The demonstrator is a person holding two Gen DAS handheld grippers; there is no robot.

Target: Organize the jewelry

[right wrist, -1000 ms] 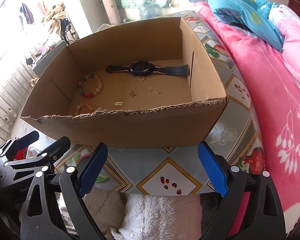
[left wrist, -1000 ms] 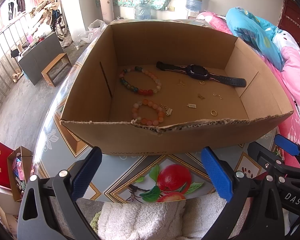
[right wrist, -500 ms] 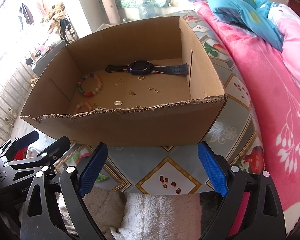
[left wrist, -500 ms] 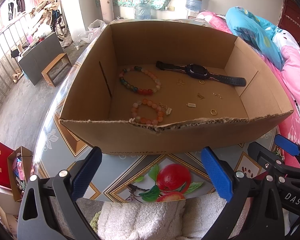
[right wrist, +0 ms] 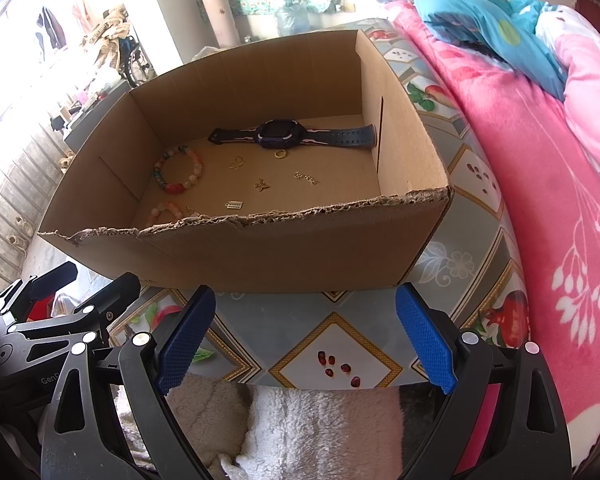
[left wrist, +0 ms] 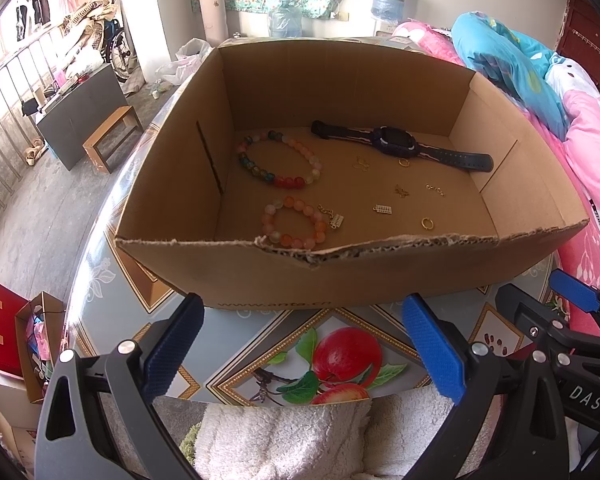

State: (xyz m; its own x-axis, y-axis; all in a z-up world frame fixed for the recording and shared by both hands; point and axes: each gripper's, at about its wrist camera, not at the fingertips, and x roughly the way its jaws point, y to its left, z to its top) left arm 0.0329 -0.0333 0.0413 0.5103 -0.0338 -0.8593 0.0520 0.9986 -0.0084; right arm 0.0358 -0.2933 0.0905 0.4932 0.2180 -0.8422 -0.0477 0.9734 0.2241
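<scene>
Both the left gripper (left wrist: 306,344) and right gripper (right wrist: 304,338) hang spread and empty before the cardboard box (left wrist: 380,272); only the left view shows the gold ring (left wrist: 427,223) behind the torn rim.

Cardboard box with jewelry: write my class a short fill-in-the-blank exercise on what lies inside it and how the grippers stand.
1. The dark wristwatch lies along the box's ____ wall.
2. The cardboard box holds ____ beaded bracelets.
3. The left gripper and the right gripper are both ____ and hold nothing.
4. The box's near edge is ____, not cleanly cut.

Missing words: far; two; open; torn
</scene>
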